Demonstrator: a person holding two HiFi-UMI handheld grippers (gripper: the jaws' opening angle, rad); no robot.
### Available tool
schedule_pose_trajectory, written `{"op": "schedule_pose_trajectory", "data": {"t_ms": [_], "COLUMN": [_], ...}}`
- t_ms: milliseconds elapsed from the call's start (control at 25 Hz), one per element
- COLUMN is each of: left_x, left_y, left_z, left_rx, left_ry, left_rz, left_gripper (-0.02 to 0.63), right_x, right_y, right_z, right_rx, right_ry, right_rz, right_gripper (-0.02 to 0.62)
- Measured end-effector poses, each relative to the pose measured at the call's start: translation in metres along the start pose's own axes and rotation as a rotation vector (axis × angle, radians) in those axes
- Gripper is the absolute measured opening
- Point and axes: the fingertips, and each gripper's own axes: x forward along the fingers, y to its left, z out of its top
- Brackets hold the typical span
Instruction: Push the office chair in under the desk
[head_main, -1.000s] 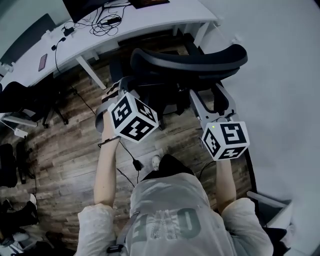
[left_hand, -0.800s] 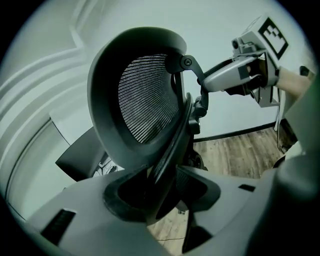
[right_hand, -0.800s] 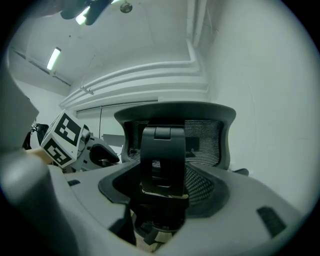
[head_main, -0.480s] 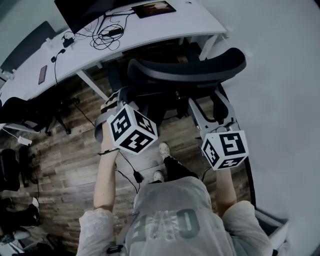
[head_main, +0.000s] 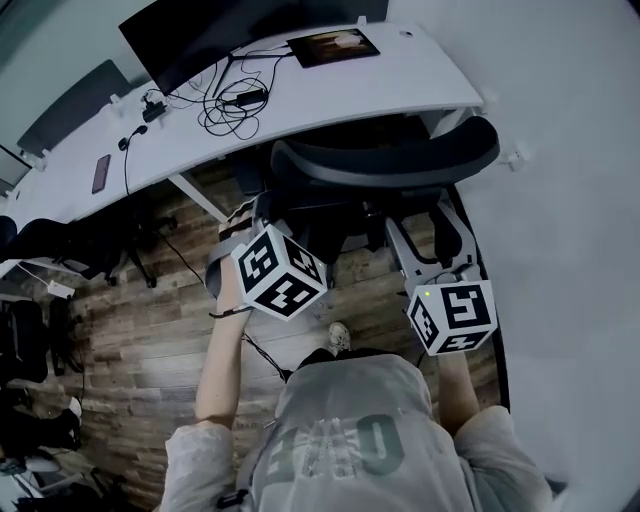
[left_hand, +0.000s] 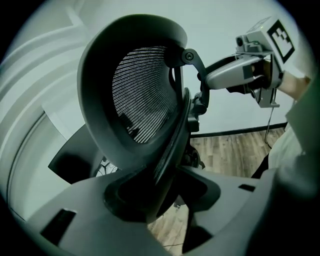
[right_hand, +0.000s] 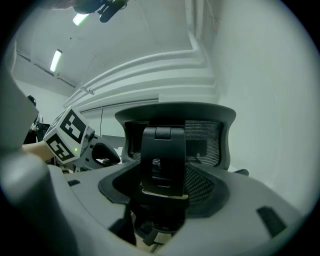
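1. The left tongs (left_hand: 160, 197) are clenched on the dark rim of the office chair (head_main: 385, 165)'s backrest. The rim runs down into the gap between the two grey jaws and fills it.
2. The right tongs (right_hand: 162, 202) are clenched too. They grasp a black upright bracket (right_hand: 162, 160) on the rear of the backrest, which stands squarely between the jaws.
3. In the head view the chair stands right at the near edge of the white surface (head_main: 420, 75). Its backrest is a wide curved band whose long axis runs left to right, roughly along that edge. The seat side faces the surface and reaches beneath it, and the rear faces the person.
4. Only the head view shows the top of the surface, with a dark monitor (head_main: 200, 40), a tangle of cables (head_main: 225, 100) and a phone (head_main: 101, 172). It also shows the wooden floor (head_main: 150, 330) and both of the person's forearms reaching to the chair.
5. The left gripper view alone shows the ribbed mesh (left_hand: 145, 95) of the backrest from the side. The right tongs' marker cube (left_hand: 277, 37) is at upper right.
6. The right gripper view looks at the backrest from behind. It takes in the left tongs' marker cube (right_hand: 67, 135) at left and a ceiling light (right_hand: 55, 60).
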Motion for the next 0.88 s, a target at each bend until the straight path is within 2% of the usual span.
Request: {"op": "schedule_pose_trajectory", "data": {"t_ms": [320, 880], "left_x": [0.047, 0.112], "left_y": [0.049, 0.128], "left_z": [0.012, 0.018], "left_rx": [-0.019, 0.031], "left_ry": [0.006, -0.027], "left_rz": [0.013, 0.027], "left_gripper": [0.189, 0.187], "right_x": [0.065, 0.166], "right_y": [-0.022, -0.041], "right_z": [0.008, 0.021], "right_rx": [-0.011, -0.010], "right_ry": [-0.010, 0.001], "right_rz": [0.016, -0.001], "right_gripper": [0.281, 0.281]}}
